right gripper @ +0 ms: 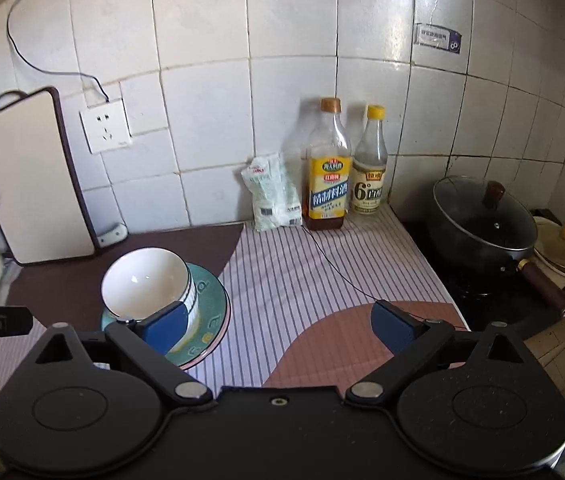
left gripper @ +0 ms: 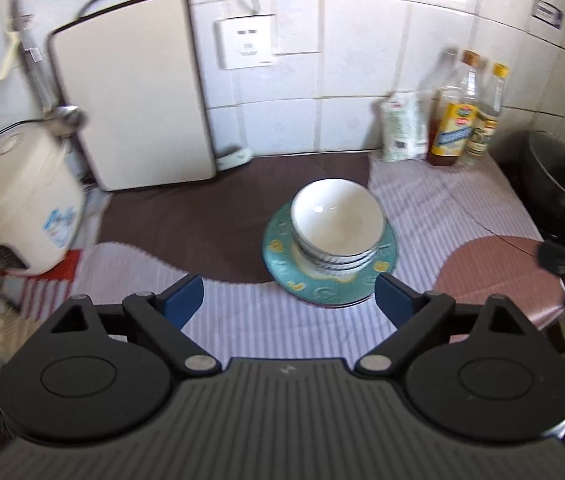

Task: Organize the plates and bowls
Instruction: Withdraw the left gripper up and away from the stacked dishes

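Note:
A stack of white bowls (left gripper: 336,226) with blue-striped sides stands on a teal plate (left gripper: 282,268) on the counter; both wrist views show it. My left gripper (left gripper: 288,300) hangs above the counter just in front of the plate, jaws wide open and nothing between the blue pads. In the right wrist view the bowl stack (right gripper: 144,282) and teal plate (right gripper: 212,300) lie to the left. My right gripper (right gripper: 280,326) is open and holds nothing, and its left pad (right gripper: 164,330) overlaps the bowls in the picture. Whether it touches them I cannot tell.
A white cutting board (left gripper: 130,92) leans on the tiled wall beside a white cooker (left gripper: 22,208). Two bottles (right gripper: 328,168) and a packet (right gripper: 270,196) stand at the back. A lidded black pan (right gripper: 482,224) sits on the stove to the right. Striped mat (right gripper: 306,276) covers the counter.

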Action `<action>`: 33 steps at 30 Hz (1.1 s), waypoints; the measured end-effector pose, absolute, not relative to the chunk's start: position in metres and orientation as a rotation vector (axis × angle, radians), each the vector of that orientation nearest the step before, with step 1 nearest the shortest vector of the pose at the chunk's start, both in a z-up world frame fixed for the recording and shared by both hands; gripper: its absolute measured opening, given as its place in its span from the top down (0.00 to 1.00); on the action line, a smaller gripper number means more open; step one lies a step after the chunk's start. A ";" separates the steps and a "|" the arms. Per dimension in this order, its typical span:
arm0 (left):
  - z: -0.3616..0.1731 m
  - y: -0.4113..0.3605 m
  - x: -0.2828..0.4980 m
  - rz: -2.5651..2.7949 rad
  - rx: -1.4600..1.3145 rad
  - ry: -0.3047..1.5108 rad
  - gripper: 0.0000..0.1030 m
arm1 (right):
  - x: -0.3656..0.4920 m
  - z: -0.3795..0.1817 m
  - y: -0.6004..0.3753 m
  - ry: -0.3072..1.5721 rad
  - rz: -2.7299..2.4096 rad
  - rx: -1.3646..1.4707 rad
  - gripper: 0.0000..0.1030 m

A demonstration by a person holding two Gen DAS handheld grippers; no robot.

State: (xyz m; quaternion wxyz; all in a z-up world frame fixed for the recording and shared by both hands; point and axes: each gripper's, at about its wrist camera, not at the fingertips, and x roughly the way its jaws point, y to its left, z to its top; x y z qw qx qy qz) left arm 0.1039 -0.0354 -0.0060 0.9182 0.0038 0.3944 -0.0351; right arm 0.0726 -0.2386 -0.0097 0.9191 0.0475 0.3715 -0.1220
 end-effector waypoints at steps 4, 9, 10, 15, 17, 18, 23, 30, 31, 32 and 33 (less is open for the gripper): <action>0.007 -0.026 0.086 -0.061 -0.037 0.795 0.09 | 0.054 0.014 -0.241 0.741 -0.252 0.067 0.03; 0.010 -0.018 0.065 -0.060 -0.067 0.778 0.09 | 0.030 0.026 -0.236 0.773 -0.247 0.022 0.03; 0.009 -0.018 0.061 -0.057 -0.061 0.773 0.09 | 0.026 0.025 -0.235 0.781 -0.249 0.012 0.03; -0.006 -0.021 0.047 -0.032 -0.063 0.779 0.09 | 0.013 0.017 -0.223 0.813 -0.236 0.001 0.03; -0.013 -0.021 0.044 -0.026 -0.065 0.791 0.09 | 0.010 0.012 -0.218 0.815 -0.232 -0.011 0.03; -0.016 -0.022 0.044 -0.029 -0.058 0.796 0.09 | 0.009 0.010 -0.215 0.816 -0.229 -0.022 0.03; -0.020 -0.025 0.038 -0.034 -0.025 0.792 0.09 | 0.004 0.002 -0.206 0.827 -0.215 -0.040 0.03; -0.018 -0.022 0.037 -0.039 -0.035 0.788 0.07 | 0.000 0.003 -0.203 0.820 -0.228 -0.055 0.03; -0.018 -0.022 0.037 -0.043 -0.035 0.790 0.07 | -0.001 0.003 -0.203 0.818 -0.230 -0.055 0.03; -0.019 -0.022 0.036 -0.047 -0.036 0.791 0.07 | -0.001 0.004 -0.203 0.814 -0.232 -0.053 0.03; -0.019 -0.023 0.035 -0.047 -0.039 0.788 0.07 | -0.002 0.005 -0.204 0.811 -0.233 -0.050 0.03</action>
